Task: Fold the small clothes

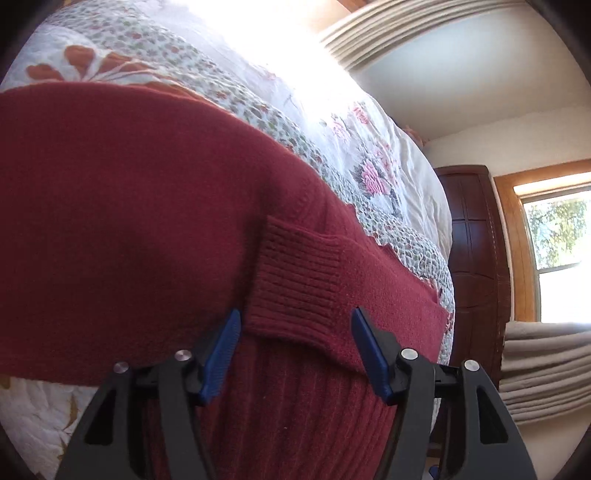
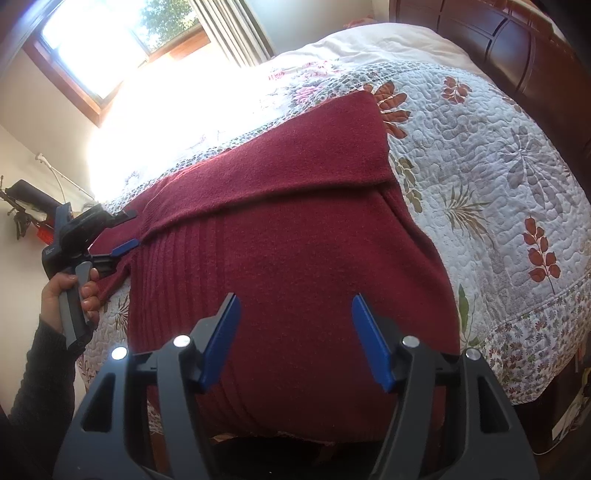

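Note:
A dark red knit sweater (image 2: pixel 288 236) lies flat on the quilted bedspread, one sleeve folded across its body. In the left wrist view the sweater (image 1: pixel 122 206) fills the frame, and the sleeve's ribbed cuff (image 1: pixel 295 280) lies between the blue pads of my left gripper (image 1: pixel 295 325), which is open and touches nothing. My right gripper (image 2: pixel 293 314) is open too, hovering over the sweater's lower body near the hem. The right wrist view also shows the left gripper (image 2: pixel 122 230), held by a hand (image 2: pixel 70 291) at the sweater's left edge.
The floral quilt (image 2: pixel 480 177) covers the bed around the sweater. A dark wooden headboard (image 2: pixel 517 48) stands behind it. A window (image 2: pixel 122 33) with blinds throws strong glare on the far quilt. Folded beige fabric (image 1: pixel 546 365) lies beside the bed.

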{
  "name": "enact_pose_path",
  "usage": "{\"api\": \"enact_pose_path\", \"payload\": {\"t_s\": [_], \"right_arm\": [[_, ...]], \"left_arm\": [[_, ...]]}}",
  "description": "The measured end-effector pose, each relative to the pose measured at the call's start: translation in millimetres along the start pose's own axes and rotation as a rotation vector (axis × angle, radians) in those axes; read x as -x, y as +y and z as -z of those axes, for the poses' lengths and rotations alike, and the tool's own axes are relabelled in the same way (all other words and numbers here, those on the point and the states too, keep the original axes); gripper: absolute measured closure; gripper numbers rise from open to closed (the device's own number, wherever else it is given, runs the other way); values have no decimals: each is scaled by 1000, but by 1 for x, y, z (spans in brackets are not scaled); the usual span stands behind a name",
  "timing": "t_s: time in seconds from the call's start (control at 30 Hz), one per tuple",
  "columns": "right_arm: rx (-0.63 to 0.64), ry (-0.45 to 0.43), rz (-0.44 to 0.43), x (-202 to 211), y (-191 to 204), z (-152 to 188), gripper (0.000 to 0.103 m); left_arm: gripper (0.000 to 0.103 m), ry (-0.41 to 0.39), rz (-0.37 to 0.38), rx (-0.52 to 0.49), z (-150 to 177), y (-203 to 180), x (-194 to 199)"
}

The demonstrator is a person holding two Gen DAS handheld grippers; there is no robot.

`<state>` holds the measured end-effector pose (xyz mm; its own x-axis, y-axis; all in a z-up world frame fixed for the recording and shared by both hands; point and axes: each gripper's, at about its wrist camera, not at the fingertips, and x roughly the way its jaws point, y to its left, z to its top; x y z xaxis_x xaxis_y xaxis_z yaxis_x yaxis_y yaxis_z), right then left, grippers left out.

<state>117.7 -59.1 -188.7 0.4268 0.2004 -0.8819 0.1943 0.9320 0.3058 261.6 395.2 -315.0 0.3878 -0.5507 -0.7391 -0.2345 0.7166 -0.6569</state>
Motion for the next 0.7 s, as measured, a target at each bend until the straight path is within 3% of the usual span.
{"api": "enact_pose_path", "payload": {"t_s": [0.17, 0.37, 0.43, 0.5, 0.7], "right_arm": [[76, 12, -47, -6, 23, -9, 39], [189, 43, -123, -19, 69, -19, 37], [242, 57, -141, -22, 87, -20, 37], [294, 62, -153, -23, 105, -21, 37], [350, 55, -172, -16, 130, -21, 35]], "left_arm": [[31, -171, 66, 251, 14, 86, 94], [21, -458, 61, 550, 75, 208, 213], [20, -509, 65, 657, 86, 246, 232], [20, -551, 117, 728, 88, 273, 242], [16, -637, 104, 799, 62, 315, 259]]}}
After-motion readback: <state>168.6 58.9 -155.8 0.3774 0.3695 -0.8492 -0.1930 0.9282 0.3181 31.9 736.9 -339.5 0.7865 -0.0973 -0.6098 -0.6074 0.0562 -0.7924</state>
